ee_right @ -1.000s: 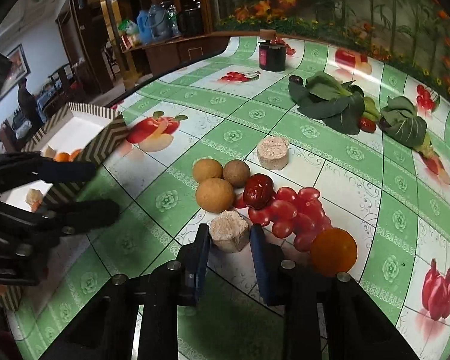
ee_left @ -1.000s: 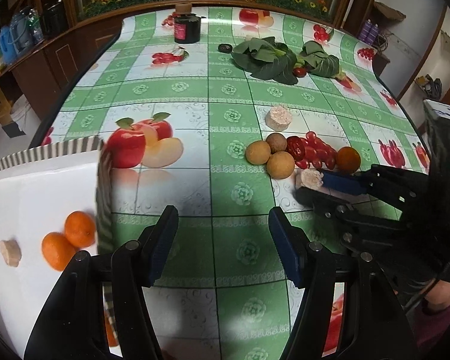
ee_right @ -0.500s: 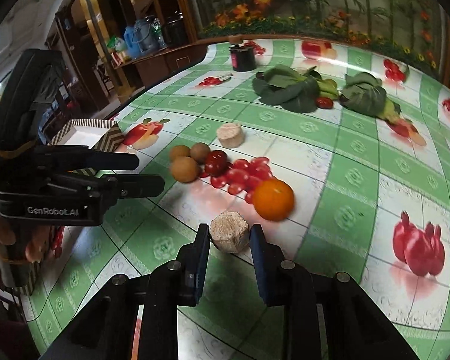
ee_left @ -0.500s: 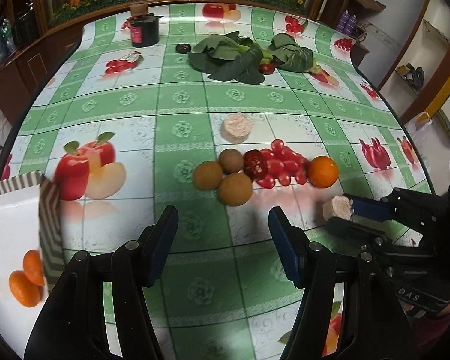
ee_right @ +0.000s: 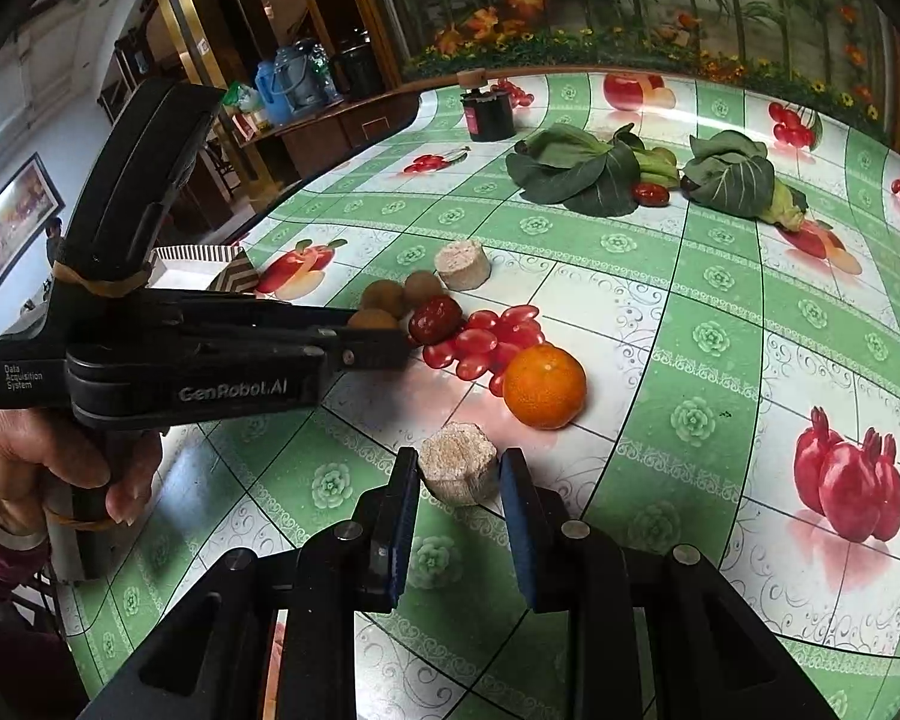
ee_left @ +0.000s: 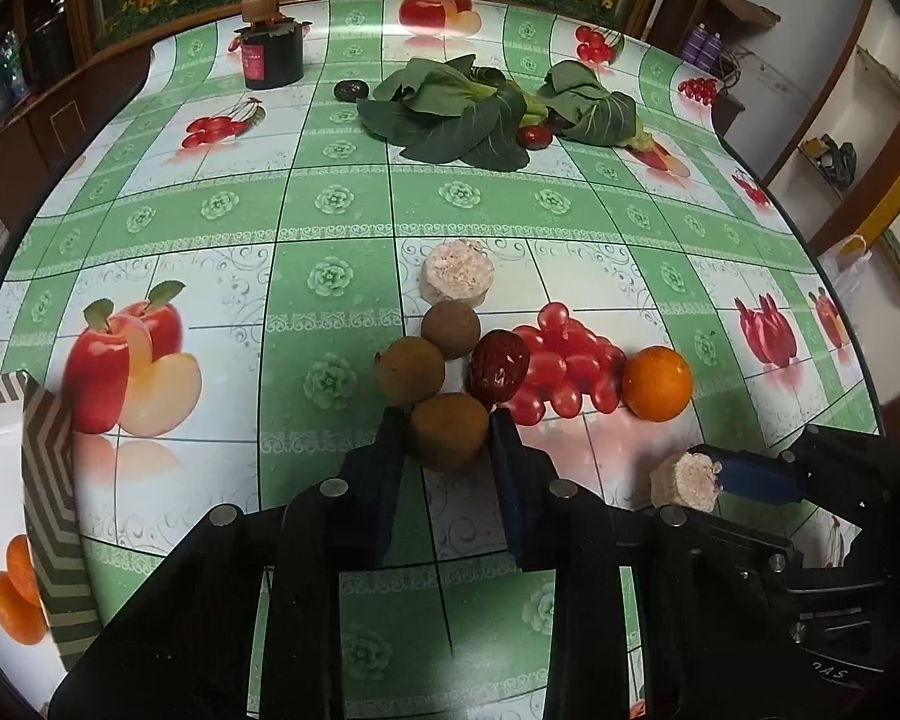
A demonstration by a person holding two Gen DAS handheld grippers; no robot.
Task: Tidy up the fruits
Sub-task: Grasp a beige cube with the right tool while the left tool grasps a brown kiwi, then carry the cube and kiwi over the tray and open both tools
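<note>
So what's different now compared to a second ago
The left gripper moved in from beside the white box to the fruit pile, and its fingers have just been closing on the nearest brown fruit. The right gripper lifted its pale puck away from the pile. The orange, tomatoes and greens stayed put.

Left claw [ee_left: 449, 441] just closed, gripping; right claw [ee_right: 457, 477] clamped.

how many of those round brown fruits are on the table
3, clustered left of the red date: one by the pale puck, one on the left, one between the left gripper pads.
</note>
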